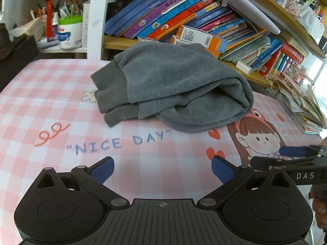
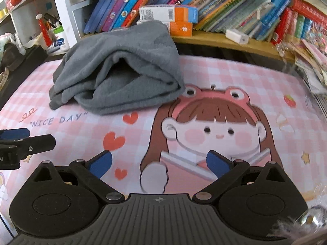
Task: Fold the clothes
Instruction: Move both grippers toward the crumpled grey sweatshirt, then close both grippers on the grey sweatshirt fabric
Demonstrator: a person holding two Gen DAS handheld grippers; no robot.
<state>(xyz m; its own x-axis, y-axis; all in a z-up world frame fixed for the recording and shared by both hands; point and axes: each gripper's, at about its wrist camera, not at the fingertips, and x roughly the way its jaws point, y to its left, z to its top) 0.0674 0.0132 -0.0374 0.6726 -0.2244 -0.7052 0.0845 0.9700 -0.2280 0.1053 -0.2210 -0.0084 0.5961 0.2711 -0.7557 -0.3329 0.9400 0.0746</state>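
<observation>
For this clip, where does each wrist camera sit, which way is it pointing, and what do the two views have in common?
Left wrist: sits on the left gripper, jaws open, looking forward over the pink checked mat at the grey garment and bookshelf; the right gripper's fingers enter from the right.
Right wrist: sits on the right gripper, jaws open, facing the same garment from further right, above the cartoon girl print.
Shared: garment, mat, "NICE DAY" lettering, books.

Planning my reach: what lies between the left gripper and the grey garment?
Only bare mat with its "NICE DAY" print, seen in the left wrist view; the open left gripper is well short of the grey garment.
</observation>
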